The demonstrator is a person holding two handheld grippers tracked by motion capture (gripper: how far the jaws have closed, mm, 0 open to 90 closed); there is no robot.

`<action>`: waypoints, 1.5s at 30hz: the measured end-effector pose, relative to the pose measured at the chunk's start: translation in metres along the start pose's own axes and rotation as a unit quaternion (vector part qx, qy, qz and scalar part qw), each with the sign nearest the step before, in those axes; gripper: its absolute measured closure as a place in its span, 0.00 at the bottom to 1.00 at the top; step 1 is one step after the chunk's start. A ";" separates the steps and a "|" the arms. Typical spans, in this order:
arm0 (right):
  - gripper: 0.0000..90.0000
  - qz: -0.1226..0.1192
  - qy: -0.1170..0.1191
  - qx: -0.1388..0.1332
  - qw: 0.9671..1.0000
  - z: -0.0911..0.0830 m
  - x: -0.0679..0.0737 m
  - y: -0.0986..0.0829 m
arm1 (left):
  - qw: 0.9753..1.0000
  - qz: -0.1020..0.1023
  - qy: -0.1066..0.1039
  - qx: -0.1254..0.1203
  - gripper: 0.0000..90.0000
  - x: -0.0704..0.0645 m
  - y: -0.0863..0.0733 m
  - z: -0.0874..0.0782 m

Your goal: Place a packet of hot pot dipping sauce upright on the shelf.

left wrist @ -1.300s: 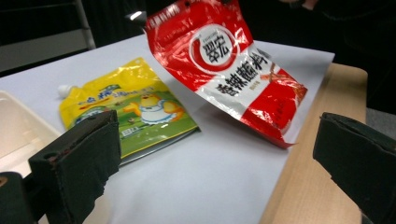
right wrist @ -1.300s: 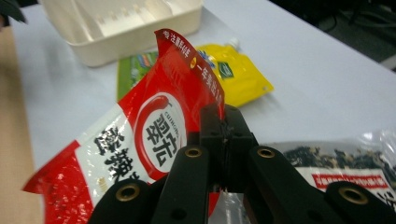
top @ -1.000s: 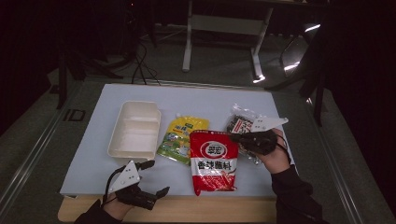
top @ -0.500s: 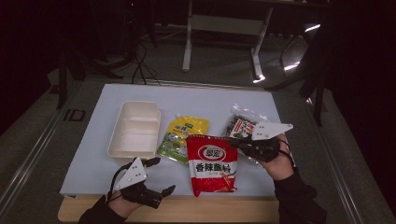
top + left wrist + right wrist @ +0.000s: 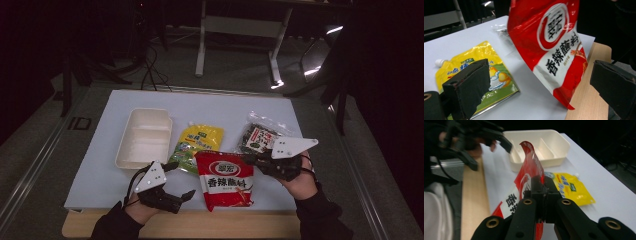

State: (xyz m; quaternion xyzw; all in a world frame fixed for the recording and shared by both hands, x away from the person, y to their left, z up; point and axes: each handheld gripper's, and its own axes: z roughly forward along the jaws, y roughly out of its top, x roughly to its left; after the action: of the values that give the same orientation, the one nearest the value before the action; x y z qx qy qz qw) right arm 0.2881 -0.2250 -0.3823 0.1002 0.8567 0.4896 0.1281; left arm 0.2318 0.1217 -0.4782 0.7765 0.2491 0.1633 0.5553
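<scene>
High view: right gripper (image 5: 250,159) clamped on top edge of glossy red foil snack bag (image 5: 226,185), near-centre of table; left gripper (image 5: 181,181) spread wide, near-left. Left gripper view: bag lifted, bottom corner on wooden edge (image 5: 584,100). Right gripper view: pinched bag (image 5: 524,185); best lifted clear, steady, toward far-left cream two-compartment plastic tray (image 5: 541,145).

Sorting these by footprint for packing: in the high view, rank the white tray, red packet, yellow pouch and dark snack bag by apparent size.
1. White tray
2. Red packet, close to the tray; it is lifted nearer the camera, so unsure
3. Yellow pouch
4. Dark snack bag, partly hidden behind the right tool
</scene>
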 end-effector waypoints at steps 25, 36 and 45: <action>0.99 -0.045 0.041 -0.005 0.998 0.004 0.026 0.030 | 0.994 0.032 -0.100 0.024 0.68 0.003 0.013 0.025; 0.99 -0.039 0.042 -0.002 0.998 0.000 0.023 0.029 | 0.989 0.059 -0.129 0.038 1.00 -0.003 0.025 0.021; 0.91 -0.021 0.044 -0.027 0.998 -0.007 0.017 0.030 | 0.987 0.063 -0.144 0.044 1.00 -0.001 0.047 0.012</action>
State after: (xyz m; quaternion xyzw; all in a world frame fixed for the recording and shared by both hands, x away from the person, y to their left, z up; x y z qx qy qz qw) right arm 0.2715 -0.2107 -0.3550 0.0571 0.8500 0.5134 0.1032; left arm 0.2471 0.0998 -0.4378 0.8297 0.1238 0.0736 0.5393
